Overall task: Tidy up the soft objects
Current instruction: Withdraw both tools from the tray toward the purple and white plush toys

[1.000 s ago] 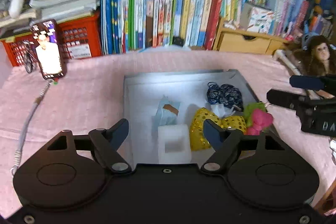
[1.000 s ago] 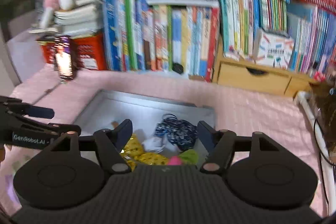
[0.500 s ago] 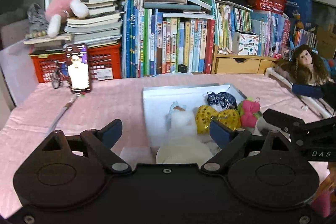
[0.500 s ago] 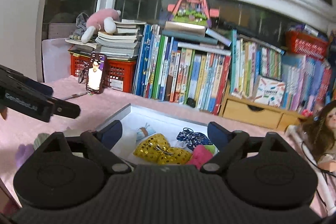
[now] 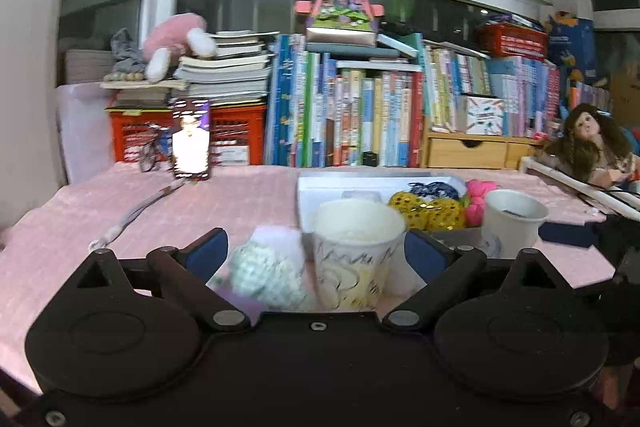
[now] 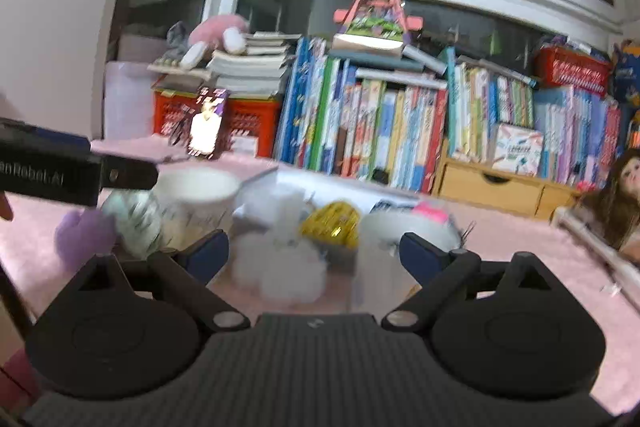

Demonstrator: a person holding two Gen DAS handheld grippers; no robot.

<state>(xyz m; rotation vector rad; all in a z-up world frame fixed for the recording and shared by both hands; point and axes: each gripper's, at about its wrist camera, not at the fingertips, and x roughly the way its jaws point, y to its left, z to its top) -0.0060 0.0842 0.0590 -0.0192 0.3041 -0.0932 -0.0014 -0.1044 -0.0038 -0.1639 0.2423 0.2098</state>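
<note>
Left tongs (image 5: 316, 253) and right tongs (image 6: 314, 251) just spread wide, gripping nothing.

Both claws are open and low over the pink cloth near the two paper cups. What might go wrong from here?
1. The left claw has a paper cup between its open fingers; a push might tip it.
2. The pale soft ball sits right beside that cup, so closing may catch both.
3. Both views are blurred, so aiming looks unsure.

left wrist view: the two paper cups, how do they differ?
The near cup stands between the left gripper's fingers; the far cup stands off to the right, outside them. The near cup shows a large yellow and grey print on its side; the far cup shows only a small bluish mark low down. The near cup looks filled with something pale; the far cup's inside looks dark. Both are white, upright and on the pink cloth.
</note>
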